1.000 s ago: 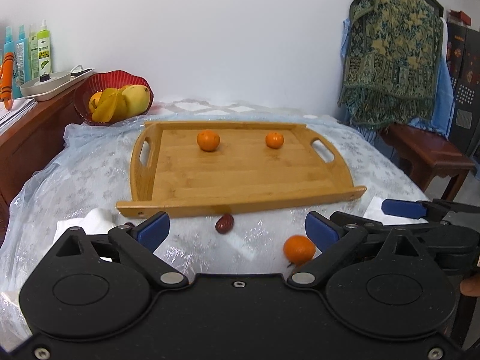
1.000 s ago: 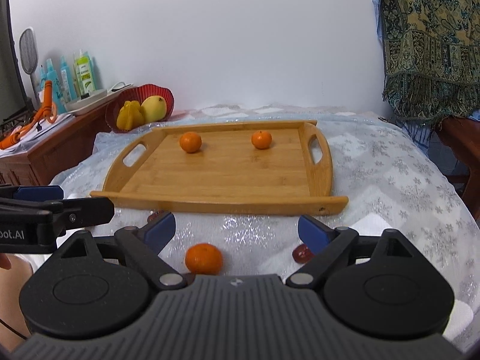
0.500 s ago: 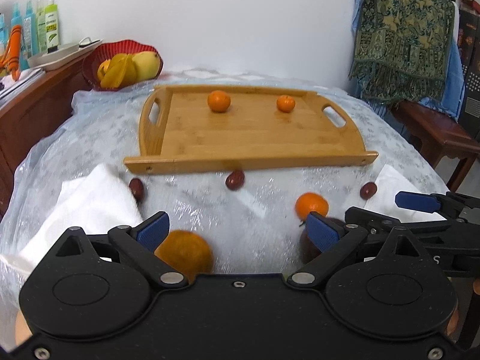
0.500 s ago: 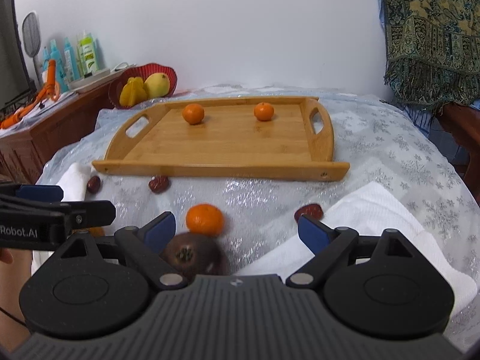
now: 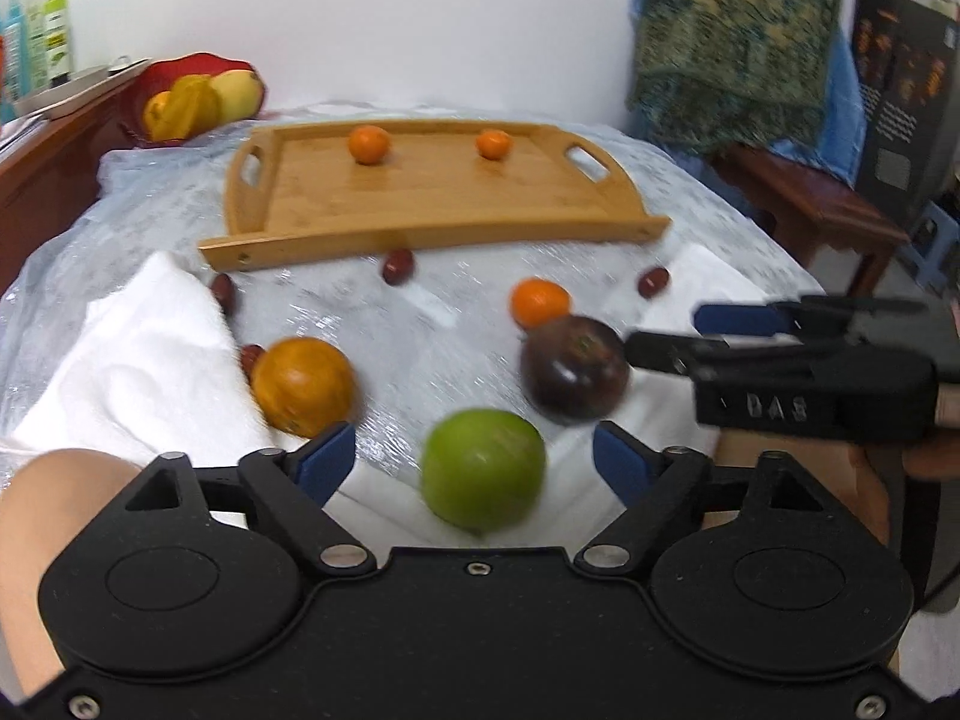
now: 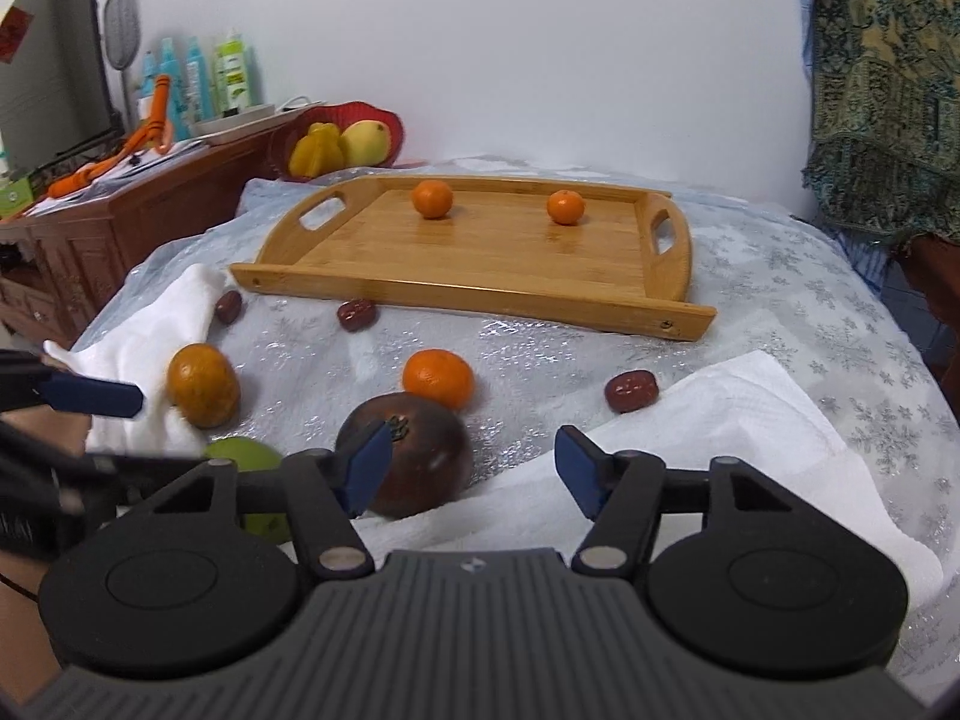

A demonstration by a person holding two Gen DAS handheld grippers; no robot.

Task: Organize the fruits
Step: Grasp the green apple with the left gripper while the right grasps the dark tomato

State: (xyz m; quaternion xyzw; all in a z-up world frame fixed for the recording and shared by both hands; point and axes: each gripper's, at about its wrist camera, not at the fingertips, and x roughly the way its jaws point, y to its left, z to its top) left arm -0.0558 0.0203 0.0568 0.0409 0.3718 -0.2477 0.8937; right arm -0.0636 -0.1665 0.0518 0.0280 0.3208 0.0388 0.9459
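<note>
While 2 tangerines point(image 6: 432, 198) sit on tray point(image 6: 480, 288), remains mostly undone: green apple point(image 5: 483, 468), dark fruit point(image 6: 414, 456), oranges, dates loose on table point(image 6: 780, 300). Left tool point(image 5: 474, 456), right tool point(image 6: 474, 462): both released, empty.

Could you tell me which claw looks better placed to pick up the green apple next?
Probably the left claw: it is open and the green apple sits right between its fingers. The right claw is open too, but faces the dark fruit instead.
</note>
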